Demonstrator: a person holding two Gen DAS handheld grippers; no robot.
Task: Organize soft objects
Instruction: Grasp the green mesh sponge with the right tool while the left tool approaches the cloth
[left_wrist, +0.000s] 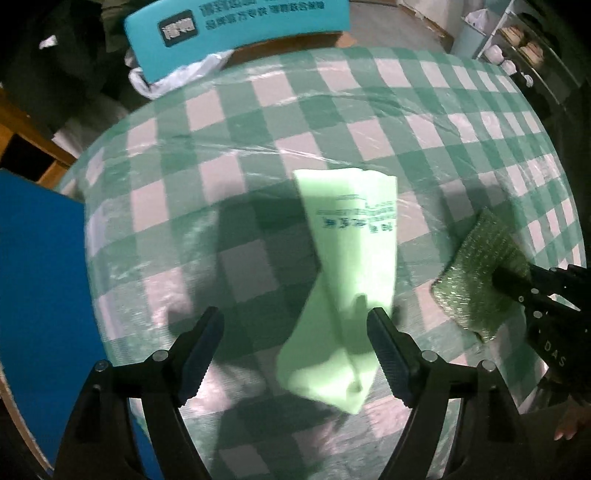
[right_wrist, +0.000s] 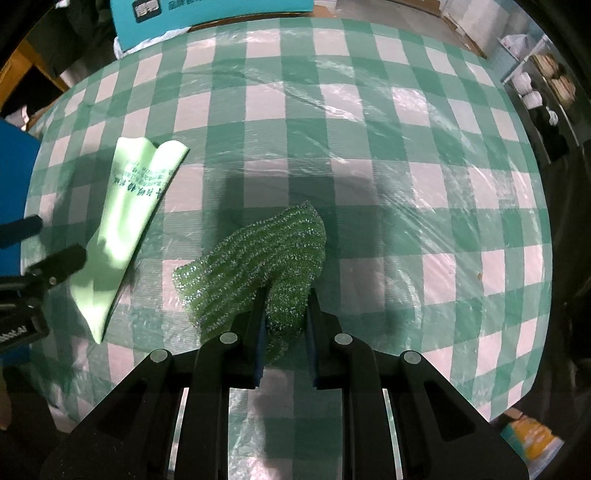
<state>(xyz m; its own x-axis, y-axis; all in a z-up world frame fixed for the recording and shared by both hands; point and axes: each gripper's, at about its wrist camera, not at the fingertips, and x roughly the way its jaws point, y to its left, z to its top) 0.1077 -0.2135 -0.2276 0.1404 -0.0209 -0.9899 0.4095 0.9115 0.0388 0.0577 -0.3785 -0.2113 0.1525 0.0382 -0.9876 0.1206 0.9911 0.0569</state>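
While the right gripper pinched the sparkly green scrubber just above the checked tablecloth, the left gripper gaped wide, gripping nothing; pale green bag lay between and beyond its fingers.

surface: table, green-white checked cloth under clear plastic film
on it: pale green printed bag, lying flat at left
also: sparkly green scrubber, resting mid-table
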